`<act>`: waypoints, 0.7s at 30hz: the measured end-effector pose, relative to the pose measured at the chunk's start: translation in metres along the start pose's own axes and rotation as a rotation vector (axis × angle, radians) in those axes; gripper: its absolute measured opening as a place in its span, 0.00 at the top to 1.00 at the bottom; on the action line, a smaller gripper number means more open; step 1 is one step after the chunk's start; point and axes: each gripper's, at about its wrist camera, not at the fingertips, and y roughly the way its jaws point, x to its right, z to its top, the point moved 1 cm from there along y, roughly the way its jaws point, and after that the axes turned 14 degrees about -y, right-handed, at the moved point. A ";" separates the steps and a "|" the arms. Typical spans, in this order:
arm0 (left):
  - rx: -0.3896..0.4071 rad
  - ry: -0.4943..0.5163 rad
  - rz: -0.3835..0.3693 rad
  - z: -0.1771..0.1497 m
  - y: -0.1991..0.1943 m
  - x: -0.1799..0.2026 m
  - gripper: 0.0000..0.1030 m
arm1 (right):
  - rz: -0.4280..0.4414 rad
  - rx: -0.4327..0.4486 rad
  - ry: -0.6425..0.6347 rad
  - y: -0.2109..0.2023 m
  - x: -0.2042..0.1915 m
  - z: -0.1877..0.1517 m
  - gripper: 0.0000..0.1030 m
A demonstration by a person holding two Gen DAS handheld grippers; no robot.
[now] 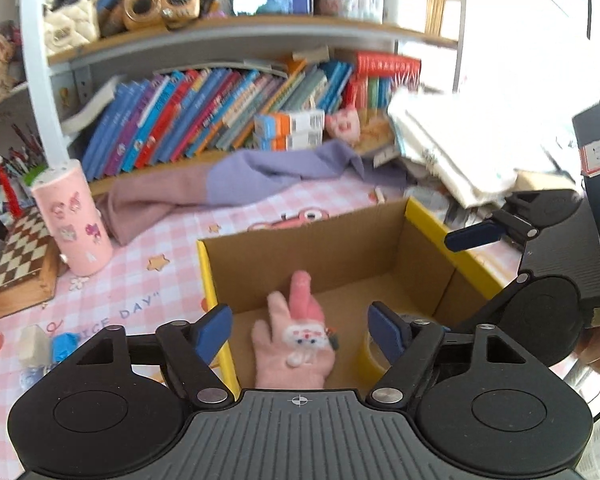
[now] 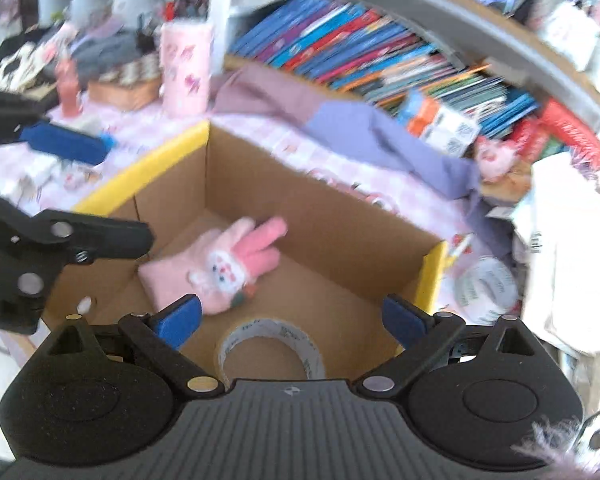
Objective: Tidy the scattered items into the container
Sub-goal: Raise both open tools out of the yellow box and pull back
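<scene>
Both the left gripper (image 1: 300, 330) and right gripper (image 2: 292, 316) hover wide open and empty over the box (image 1: 380, 240). Inside, the pink glove (image 1: 296, 340) points toward 12 o'clock between the left jaws; the tape roll (image 2: 270, 346), partly hidden, probably lies nearer the right.

Your pink checked tabletop (image 1: 172, 248) carries cardboard box (image 1: 328, 252), pink canister (image 1: 74, 220), chessboard (image 1: 24, 252), purple cloth (image 1: 236, 184).

The pink-and-white checked tablecloth (image 1: 172, 236) carries printed lettering that reads "DAY" with a closing quotation mark, and before it the partly hidden letters "ICE". Barcode labels show on the orange-and-white cartons (image 1: 290, 130) before the books, too small to read. The book spines are blurred.
</scene>
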 end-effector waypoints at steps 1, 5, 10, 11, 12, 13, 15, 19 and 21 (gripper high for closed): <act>0.009 -0.004 -0.007 -0.001 -0.006 0.000 0.23 | -0.021 0.014 0.011 -0.007 -0.003 0.000 0.05; 0.049 -0.017 -0.021 -0.007 -0.029 -0.006 0.21 | -0.081 0.069 0.080 -0.037 -0.010 -0.004 0.05; 0.101 -0.066 -0.006 -0.019 -0.054 -0.021 0.20 | -0.164 0.142 0.178 -0.069 -0.025 -0.015 0.04; 0.116 -0.060 0.005 -0.022 -0.060 -0.022 0.20 | -0.183 0.156 0.201 -0.074 -0.029 -0.018 0.04; 0.131 -0.052 0.012 -0.026 -0.065 -0.024 0.20 | -0.201 0.169 0.224 -0.079 -0.033 -0.021 0.04; 0.142 -0.048 0.016 -0.029 -0.070 -0.026 0.19 | -0.217 0.182 0.248 -0.083 -0.037 -0.023 0.04; 0.158 -0.049 0.020 -0.036 -0.079 -0.030 0.18 | -0.251 0.199 0.296 -0.089 -0.046 -0.029 0.04; 0.148 -0.059 0.027 -0.049 -0.087 -0.042 0.16 | -0.302 0.203 0.383 -0.096 -0.067 -0.038 0.04; 0.132 -0.069 0.031 -0.056 -0.092 -0.050 0.16 | -0.324 0.196 0.413 -0.099 -0.079 -0.042 0.04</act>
